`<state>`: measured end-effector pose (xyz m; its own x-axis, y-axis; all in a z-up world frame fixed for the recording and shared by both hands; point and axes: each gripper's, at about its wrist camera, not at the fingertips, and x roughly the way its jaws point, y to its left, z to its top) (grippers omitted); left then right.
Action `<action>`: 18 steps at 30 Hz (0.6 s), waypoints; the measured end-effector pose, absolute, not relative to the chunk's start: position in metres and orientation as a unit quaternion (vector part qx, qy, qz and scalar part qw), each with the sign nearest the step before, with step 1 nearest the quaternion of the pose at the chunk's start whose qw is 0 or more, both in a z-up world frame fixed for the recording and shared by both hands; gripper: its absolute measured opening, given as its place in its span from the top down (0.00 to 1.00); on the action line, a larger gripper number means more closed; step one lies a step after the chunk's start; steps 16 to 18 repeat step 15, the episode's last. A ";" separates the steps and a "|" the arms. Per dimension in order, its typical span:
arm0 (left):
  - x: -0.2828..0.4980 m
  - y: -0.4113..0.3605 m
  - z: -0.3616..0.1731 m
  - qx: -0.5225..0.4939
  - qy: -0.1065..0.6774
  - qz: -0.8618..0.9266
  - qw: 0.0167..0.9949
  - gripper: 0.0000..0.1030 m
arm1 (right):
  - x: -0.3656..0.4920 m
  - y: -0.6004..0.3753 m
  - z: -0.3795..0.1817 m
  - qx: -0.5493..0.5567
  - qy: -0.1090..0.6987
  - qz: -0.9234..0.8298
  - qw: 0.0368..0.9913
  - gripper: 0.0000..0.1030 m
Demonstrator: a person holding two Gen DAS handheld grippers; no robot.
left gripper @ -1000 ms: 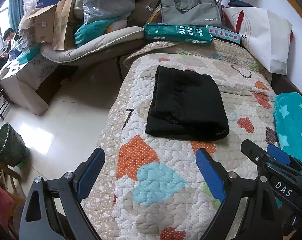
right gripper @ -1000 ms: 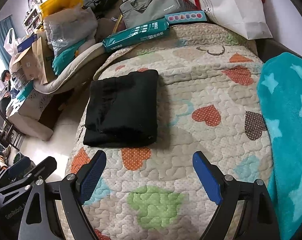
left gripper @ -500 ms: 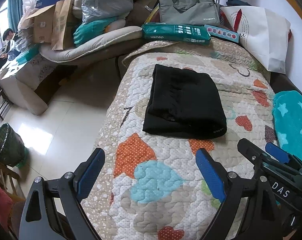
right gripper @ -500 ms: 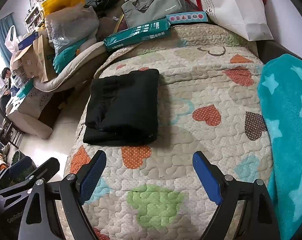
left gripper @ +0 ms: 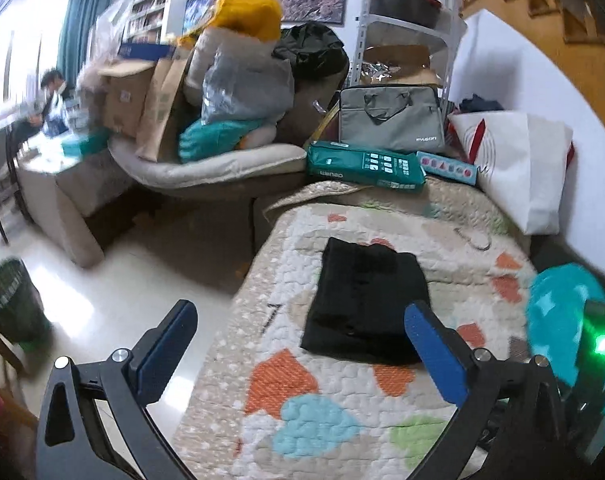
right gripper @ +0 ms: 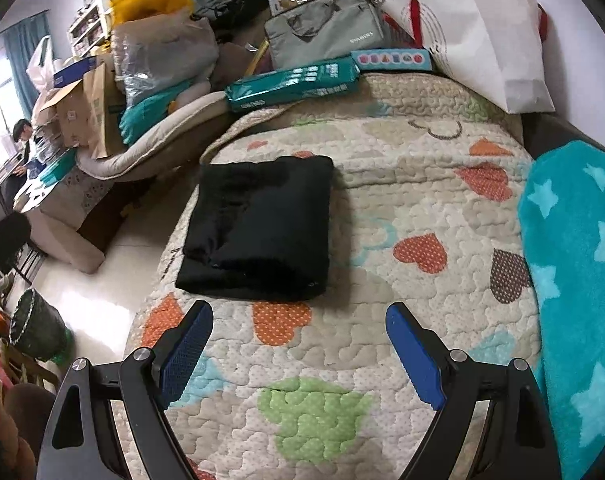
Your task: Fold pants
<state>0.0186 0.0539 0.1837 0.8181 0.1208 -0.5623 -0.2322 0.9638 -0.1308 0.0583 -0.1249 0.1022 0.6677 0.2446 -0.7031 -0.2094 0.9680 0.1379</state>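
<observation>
The black pants (left gripper: 366, 300) lie folded into a flat rectangle on the heart-patterned quilt (left gripper: 342, 420); they also show in the right wrist view (right gripper: 262, 224). My left gripper (left gripper: 302, 352) is open and empty, held back above the quilt's near edge, with the pants beyond its fingers. My right gripper (right gripper: 298, 352) is open and empty, just short of the pants' near edge. Neither gripper touches the pants.
A teal star blanket (right gripper: 578, 280) lies on the right of the bed. A green box (right gripper: 294, 84), a grey bag (right gripper: 326, 36) and a white bag (right gripper: 482, 36) stand at the far end. The floor and a dark bin (right gripper: 38, 328) are left.
Both grippers have pulled back and lifted away from the pants; the left view has tilted up and shows more of the room. The pants have not moved.
</observation>
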 end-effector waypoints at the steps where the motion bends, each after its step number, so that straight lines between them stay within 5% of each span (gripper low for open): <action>1: 0.019 0.055 0.182 -0.105 0.290 0.090 0.947 0.00 | 0.057 -0.121 0.101 0.015 0.388 0.126 0.913 0.11; 18: 0.030 0.051 0.133 -0.099 0.402 0.064 0.908 0.00 | 0.037 -0.113 0.086 -0.018 0.408 0.117 0.905 0.11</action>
